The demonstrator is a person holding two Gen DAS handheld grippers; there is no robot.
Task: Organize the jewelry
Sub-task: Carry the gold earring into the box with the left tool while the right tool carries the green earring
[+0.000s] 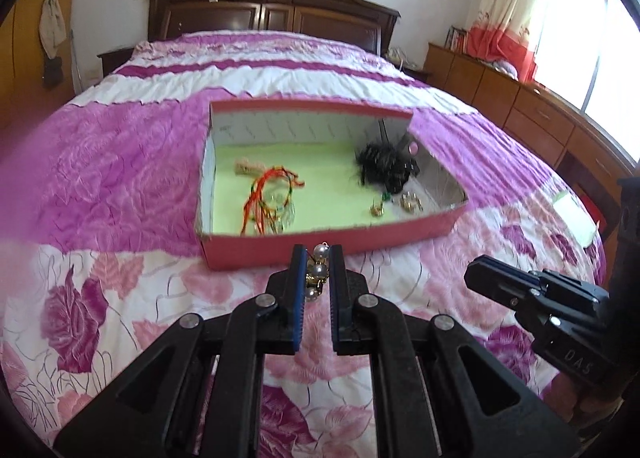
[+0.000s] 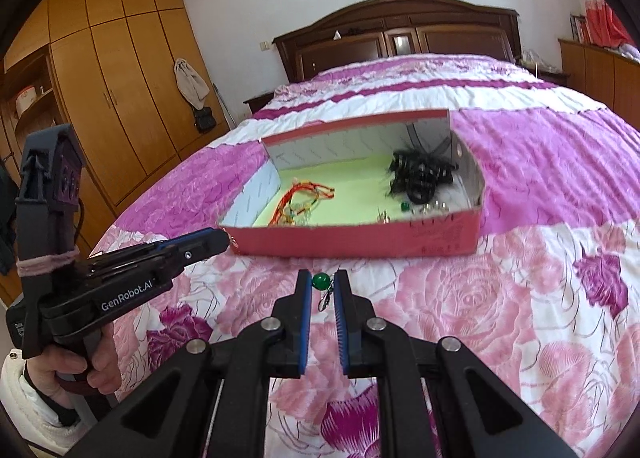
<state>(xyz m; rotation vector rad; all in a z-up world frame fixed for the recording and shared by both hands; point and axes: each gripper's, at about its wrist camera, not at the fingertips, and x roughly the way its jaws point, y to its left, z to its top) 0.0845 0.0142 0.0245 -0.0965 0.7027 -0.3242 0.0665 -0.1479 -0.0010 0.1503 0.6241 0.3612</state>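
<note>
2 tools hover over the bed (image 1: pixel 120 298): the left tool (image 1: pixel 318 258) pinches a pearl earring (image 1: pixel 318 270), the right tool (image 2: pixel 322 284) grips a green-bead earring (image 2: pixel 321 281). Just ahead sits the red box (image 1: pixel 320 244) (holding cords and a black hairpiece).

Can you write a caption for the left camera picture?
Left gripper holds a pearl earring before the red box.
</note>
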